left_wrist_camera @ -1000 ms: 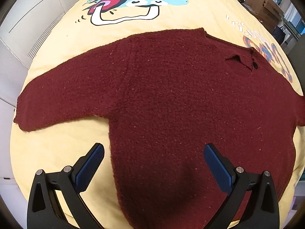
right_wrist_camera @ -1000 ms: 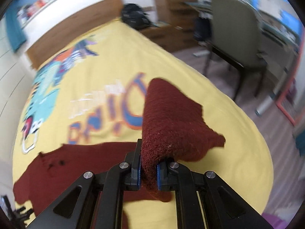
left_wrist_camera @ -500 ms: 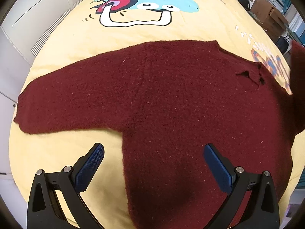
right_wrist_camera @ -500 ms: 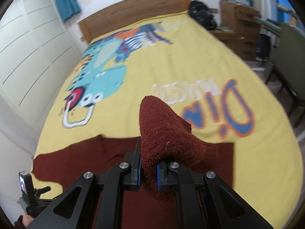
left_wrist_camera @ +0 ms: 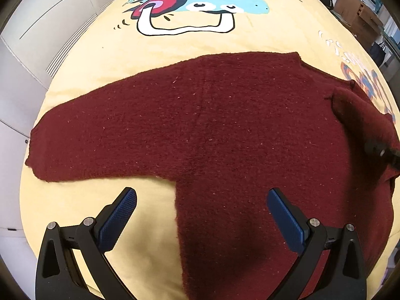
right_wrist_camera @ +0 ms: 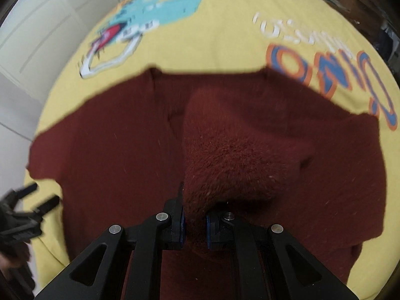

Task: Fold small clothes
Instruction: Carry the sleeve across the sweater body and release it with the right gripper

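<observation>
Sweater: one dark red knitted sweater (left_wrist_camera: 225,130) is lying flat on the bed cover, filling the middle of both wrist views.
Sleeves: two are counted; one sleeve (left_wrist_camera: 82,140) is stretching out flat toward 9 o'clock in the left wrist view, and the other sleeve (right_wrist_camera: 225,150) is being lifted and is arching over the body of the sweater.
Right gripper: one right gripper (right_wrist_camera: 194,227) is pinching the end of the lifted sleeve; its jaws are closed tight on the fabric, at 6 o'clock in its own view.
Left gripper: one left gripper (left_wrist_camera: 201,221) is hanging just above the lower side edge of the sweater, at 6 o'clock; its jaws are standing wide apart and are gripping nothing.
Pads: two blue pads (left_wrist_camera: 117,218) are showing on the left gripper.
Bed cover: one yellow bed cover (left_wrist_camera: 262,40) with a cartoon dinosaur print (left_wrist_camera: 200,5) at 12 o'clock is lying under the sweater.
</observation>
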